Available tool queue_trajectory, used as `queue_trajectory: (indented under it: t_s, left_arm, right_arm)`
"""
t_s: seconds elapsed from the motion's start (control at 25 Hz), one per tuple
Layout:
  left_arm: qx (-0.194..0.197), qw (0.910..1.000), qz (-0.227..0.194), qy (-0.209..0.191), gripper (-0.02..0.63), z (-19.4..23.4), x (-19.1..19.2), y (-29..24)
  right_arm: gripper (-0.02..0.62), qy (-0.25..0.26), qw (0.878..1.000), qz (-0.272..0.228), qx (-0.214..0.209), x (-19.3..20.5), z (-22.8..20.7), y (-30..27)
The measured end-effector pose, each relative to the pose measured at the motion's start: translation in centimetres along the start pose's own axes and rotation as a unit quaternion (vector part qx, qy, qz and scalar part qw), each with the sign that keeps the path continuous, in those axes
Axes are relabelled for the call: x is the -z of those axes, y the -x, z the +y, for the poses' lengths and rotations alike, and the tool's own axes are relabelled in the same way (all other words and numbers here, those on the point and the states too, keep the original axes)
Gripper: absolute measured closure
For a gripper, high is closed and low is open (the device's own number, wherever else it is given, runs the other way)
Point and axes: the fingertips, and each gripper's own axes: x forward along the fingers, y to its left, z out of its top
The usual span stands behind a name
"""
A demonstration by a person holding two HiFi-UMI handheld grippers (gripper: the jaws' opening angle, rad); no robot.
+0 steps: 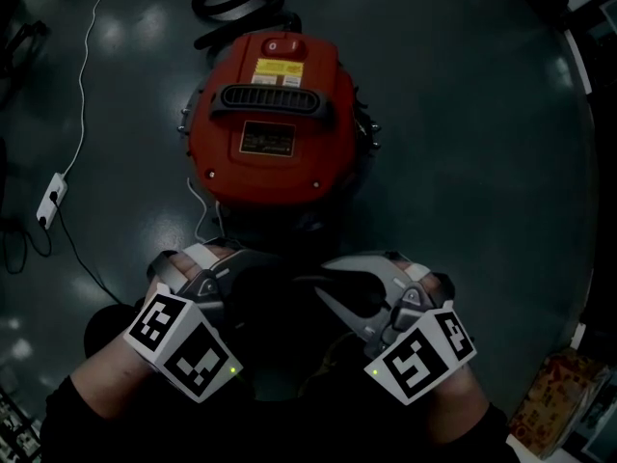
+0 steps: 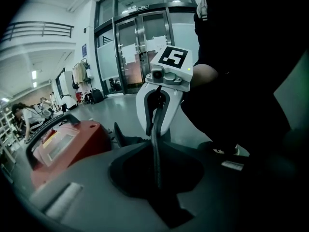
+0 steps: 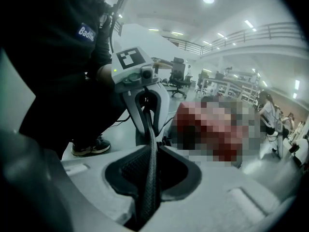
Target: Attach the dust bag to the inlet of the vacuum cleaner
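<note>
Head view: the red vacuum cleaner (image 1: 273,123) stands on the floor (image 1: 463,162). On the person's side of it, the left tool (image 1: 224,270) and right tool (image 1: 337,276) face each other with the dark dust bag (image 1: 280,307) stretched between them. Left gripper view: jaws nipped together on the bag's thin edge. Right gripper view: jaws likewise clamped on that dark edge.
</note>
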Motion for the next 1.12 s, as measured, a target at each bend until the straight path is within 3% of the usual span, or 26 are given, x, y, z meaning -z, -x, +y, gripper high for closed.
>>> queue_trajectory:
  t_s: [0.36, 0.76, 1.12]
  left_arm:
    - [0.032, 0.9992, 0.011, -0.024, 0.549, 0.2, -0.4, -1.5]
    - [0.011, 0.9996, -0.015, 0.020, 0.546, 1.1, 0.3, -0.4]
    - [0.022, 0.9988, 0.013, -0.042, 0.535, 1.4, -0.5, -1.7]
  right_arm:
    - [0.546, -0.007, 1.000, 0.000, -0.002, 1.0, 0.0, 0.5]
    - [0.528, 0.021, 1.000, 0.009, -0.016, -0.3, -0.9, -0.6]
    - [0.535, -0.021, 1.000, -0.001, -0.006, 0.9, -1.1, 0.2]
